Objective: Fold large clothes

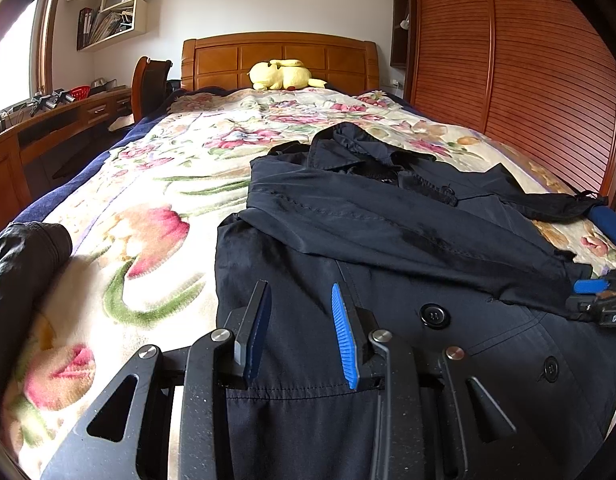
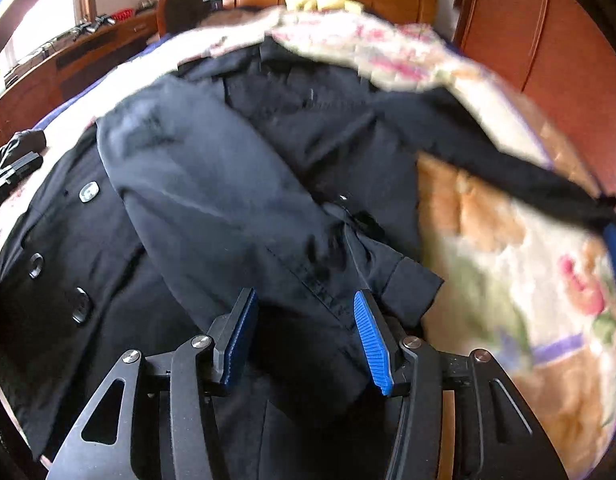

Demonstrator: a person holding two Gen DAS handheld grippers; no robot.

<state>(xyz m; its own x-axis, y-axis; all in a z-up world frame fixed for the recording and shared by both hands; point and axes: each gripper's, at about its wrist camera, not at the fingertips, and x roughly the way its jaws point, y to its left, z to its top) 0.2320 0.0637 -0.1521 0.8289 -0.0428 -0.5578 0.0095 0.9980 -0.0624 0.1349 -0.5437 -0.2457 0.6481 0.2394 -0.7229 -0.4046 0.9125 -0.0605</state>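
Currently, the dark coat [image 1: 388, 300] lies front-up on the bed [image 1: 156, 184], on its floral blanket, with the collar [image 1: 348, 148] toward the headboard and the hem toward the person, so its long axis runs along the bed, straight ahead of both tools. One sleeve [image 1: 388, 224] is already folded diagonally across the chest, its cuff [image 2: 408, 284] ending near the coat's right edge. The other sleeve [image 2: 528, 176] trails out to the right across the blanket toward the bed's edge. The left hand-held gripper [image 1: 300, 332] hovers over the lower left front panel, fingers spread apart with nothing between them; the buttons [image 1: 434, 315] lie to its right. The right hand-held gripper [image 2: 308, 336] sits over the lower right portion of the coat, its fingers likewise parted and empty, with the end of the folded sleeve directly ahead between the two pads and the cuff just beyond the blue pad [image 2: 372, 344]. Judged from this layout, the trailing sleeve is the unfolded part, and it lies ahead and to the right of the right tool, clearly nearer to it than to the left one. The right wrist view is motion-blurred, so fine contact with the fabric cannot be confirmed.
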